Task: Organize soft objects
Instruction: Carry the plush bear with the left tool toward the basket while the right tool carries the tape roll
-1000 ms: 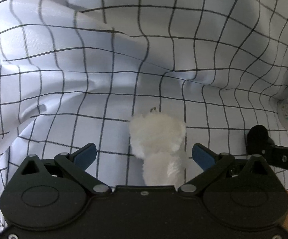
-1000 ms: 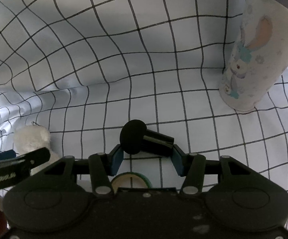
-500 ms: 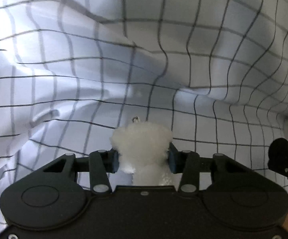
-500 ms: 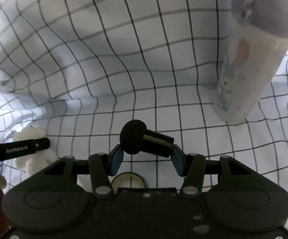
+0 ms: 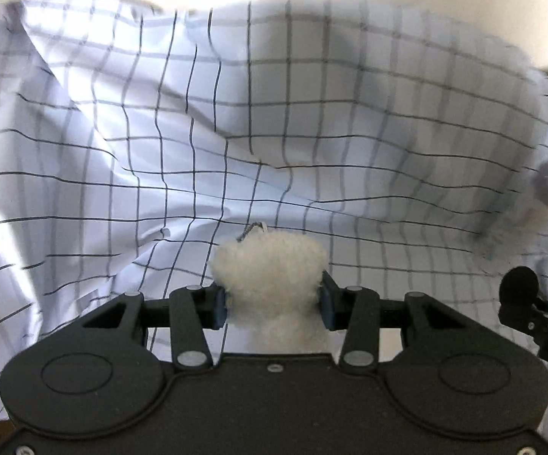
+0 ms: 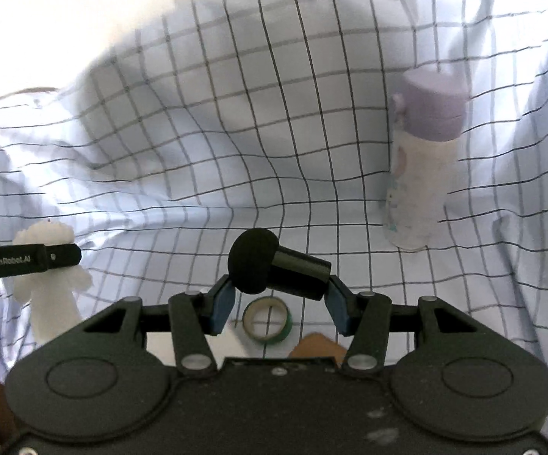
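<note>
Moved: left gripper (image 5: pixel 270 303) fingers closed on white plush toy (image 5: pixel 270 269), lifted | right gripper (image 6: pixel 277 299) clamps black cylinder (image 6: pixel 281 265) | tip: carry level, keep squeeze gentle.

Left gripper (image 5: pixel 270 299) clamped, right gripper (image 6: pixel 279 299) (tilted down) — clamped

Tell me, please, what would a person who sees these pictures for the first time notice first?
First, the fluffy white plush toy squeezed in the left gripper, low in the middle of the left wrist view. Next, the black cylinder clamped in the right gripper, with a roll of green tape lying below it. Behind everything spreads the wrinkled checked cloth, and a tall bottle with a purple cap stands upright on it at the right.
</note>
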